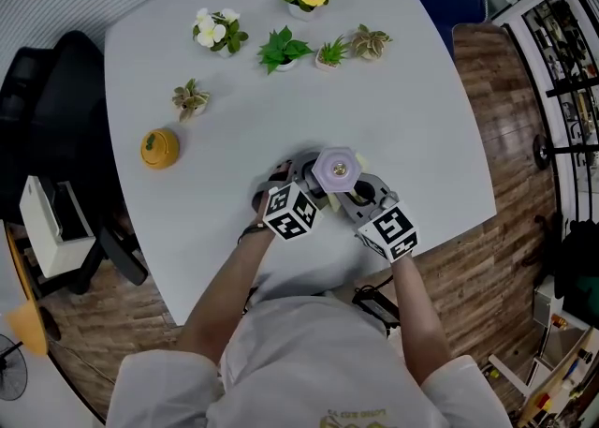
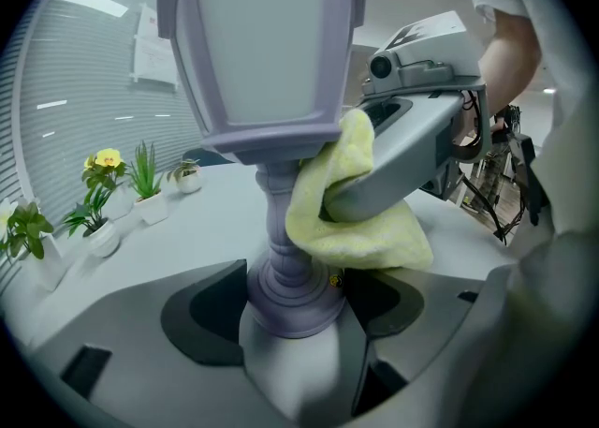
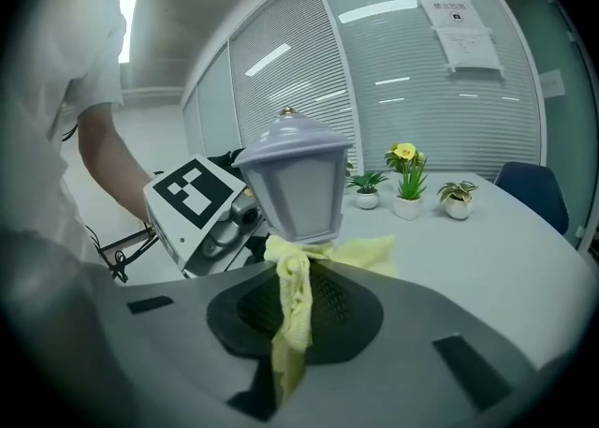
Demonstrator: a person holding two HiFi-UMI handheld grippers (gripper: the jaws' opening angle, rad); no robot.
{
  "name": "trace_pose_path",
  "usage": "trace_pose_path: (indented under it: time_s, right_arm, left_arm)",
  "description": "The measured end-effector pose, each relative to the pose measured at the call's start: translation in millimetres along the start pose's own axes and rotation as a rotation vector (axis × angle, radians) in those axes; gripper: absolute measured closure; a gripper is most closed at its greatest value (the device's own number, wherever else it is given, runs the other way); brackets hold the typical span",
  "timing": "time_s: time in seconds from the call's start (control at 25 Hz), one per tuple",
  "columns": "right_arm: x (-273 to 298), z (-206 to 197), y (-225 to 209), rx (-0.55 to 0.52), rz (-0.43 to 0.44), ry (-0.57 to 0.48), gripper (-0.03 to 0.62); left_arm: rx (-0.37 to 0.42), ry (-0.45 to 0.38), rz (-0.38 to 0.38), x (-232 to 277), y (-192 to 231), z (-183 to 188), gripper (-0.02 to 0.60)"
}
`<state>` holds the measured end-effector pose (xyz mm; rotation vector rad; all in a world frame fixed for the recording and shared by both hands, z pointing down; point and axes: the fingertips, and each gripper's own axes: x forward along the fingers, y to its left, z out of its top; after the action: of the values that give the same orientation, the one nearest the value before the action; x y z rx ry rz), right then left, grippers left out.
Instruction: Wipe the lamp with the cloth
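Both your forearms reach forward and angle inward, so the two claws meet at the lamp (image 1: pixel 335 169), close to your body. Your left forearm (image 1: pixel 229 276) comes in from the lower left and your right forearm (image 1: pixel 416 300) from the lower right. The marker cubes sit side by side just short of the lamp.

Your left claw (image 2: pixel 290 323) is closed on the lamp's round base, with a dark pad against each side. The lamp stands upright in it, its lantern head straight above the jaws.

Your right claw (image 3: pixel 295 309) is pinching the yellow cloth (image 2: pixel 351 220). One strip of cloth runs down between the pressed jaws and the rest bunches at the tips. The bunch touches the lamp's stem just beneath the lantern head, on the side facing your right claw.

The lamp sits over the near part of the white tabletop (image 1: pixel 281 108), not far from the edge in front of you. The rounded corner to your right is also near, with wooden floor (image 1: pixel 487 258) beyond it.

Ahead of the lamp, open tabletop runs up to a row of small potted plants (image 1: pixel 284 48) well apart from the claws. An orange ornament (image 1: pixel 159 148) stands off to your left, near that side's edge.
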<state>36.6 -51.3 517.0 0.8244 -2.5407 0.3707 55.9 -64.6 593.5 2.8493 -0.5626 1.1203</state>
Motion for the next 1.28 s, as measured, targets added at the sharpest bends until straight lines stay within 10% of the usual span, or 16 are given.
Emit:
trace_pose_path:
  time_s: [1.28]
  right_arm:
    - [31,-34,-57,0.109,-0.045,0.185,0.568]
  left_arm:
    - [-0.001,-0.004,-0.006,0,1,1,0.276]
